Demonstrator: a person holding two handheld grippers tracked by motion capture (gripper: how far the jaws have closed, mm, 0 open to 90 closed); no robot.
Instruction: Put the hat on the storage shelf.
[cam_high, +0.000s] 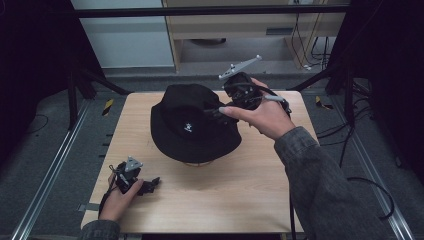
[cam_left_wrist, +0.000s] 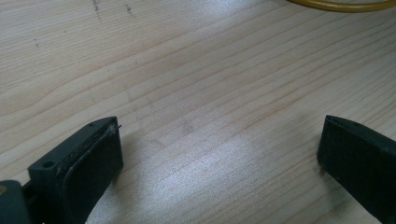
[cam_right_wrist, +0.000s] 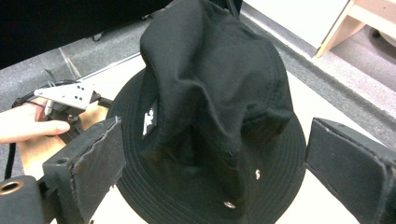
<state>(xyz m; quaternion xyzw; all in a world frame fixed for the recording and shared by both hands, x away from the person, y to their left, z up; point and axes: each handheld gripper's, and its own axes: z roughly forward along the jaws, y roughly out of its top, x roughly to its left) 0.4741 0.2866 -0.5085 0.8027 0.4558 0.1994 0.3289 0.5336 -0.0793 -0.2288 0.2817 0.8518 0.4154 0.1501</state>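
Your right gripper (cam_right_wrist: 212, 158) is hanging over the black hat (cam_high: 192, 122) with its jaws spread wide, one to each side of the creased crown and neither pad pressing the cloth; the hat is sitting near the middle of the wooden table (cam_high: 240, 195), brim flat, crown slumped and folded. If you are closing from here, you are risking a pinch on a loose fold alone, so the hat may be sagging or sliding out as you lift; the soft brim could also be dragging across the wood and taking the yellow ring (cam_left_wrist: 341, 4) beneath it along. Your left gripper (cam_high: 150, 185) is resting low on the near left part of the table, jaws spread over bare wood, well apart from the hat. What the ring belongs to is hidden under the brim; the far side of the crown is lost in black folds.
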